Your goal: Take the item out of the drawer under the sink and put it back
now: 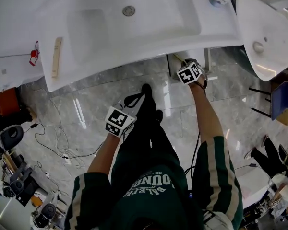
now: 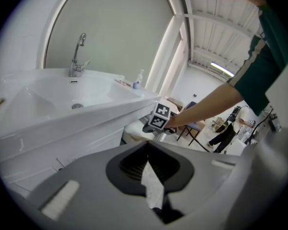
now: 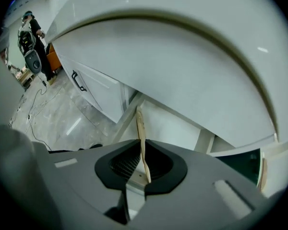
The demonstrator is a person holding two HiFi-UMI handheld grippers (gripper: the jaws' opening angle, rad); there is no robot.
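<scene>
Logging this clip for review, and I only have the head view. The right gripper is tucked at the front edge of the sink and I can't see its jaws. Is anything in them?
Observer: Yes. In the right gripper view, the right gripper is closed on a thin wooden stick that stands up between its jaws.
Operator: And the other one?
Observer: The left gripper holds nothing. Its own view shows the jaws slightly apart with nothing between them.
Operator: What shows underneath?
Observer: The right gripper view shows a white cabinet front with a dark handle. I cannot tell whether a drawer is open.
</scene>
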